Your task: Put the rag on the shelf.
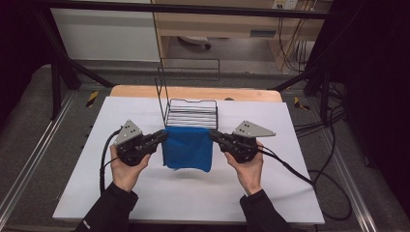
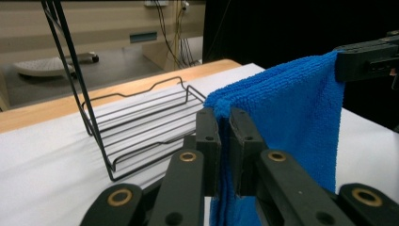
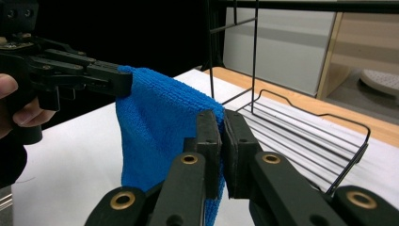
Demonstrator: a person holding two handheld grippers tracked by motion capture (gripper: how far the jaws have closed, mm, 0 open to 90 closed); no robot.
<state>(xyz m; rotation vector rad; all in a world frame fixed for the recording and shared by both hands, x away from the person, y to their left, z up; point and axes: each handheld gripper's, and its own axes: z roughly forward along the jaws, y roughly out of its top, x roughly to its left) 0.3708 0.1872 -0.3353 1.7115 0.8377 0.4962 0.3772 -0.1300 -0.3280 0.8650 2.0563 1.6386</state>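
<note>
1. While my left jaws [image 2: 225,141] and right jaws [image 3: 222,141] each pinch closed on a top corner, the folded blue cloth [image 1: 187,147] hangs mid-frame, clear of the white surface [image 1: 193,193].
2. Done, I judge: the pickup.
3. Left: lowering it into the wire basket [image 1: 191,113] just behind.

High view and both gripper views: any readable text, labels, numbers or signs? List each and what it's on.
None can be read.
Sleeve cuff on the person's left arm: a small pale mark, too small to read.
Label on the cabinet front, seen again in the left gripper view: a bluish strip, too blurred to read.
Blue cloth, wire rack, left gripper and right gripper: no lettering visible.
</note>
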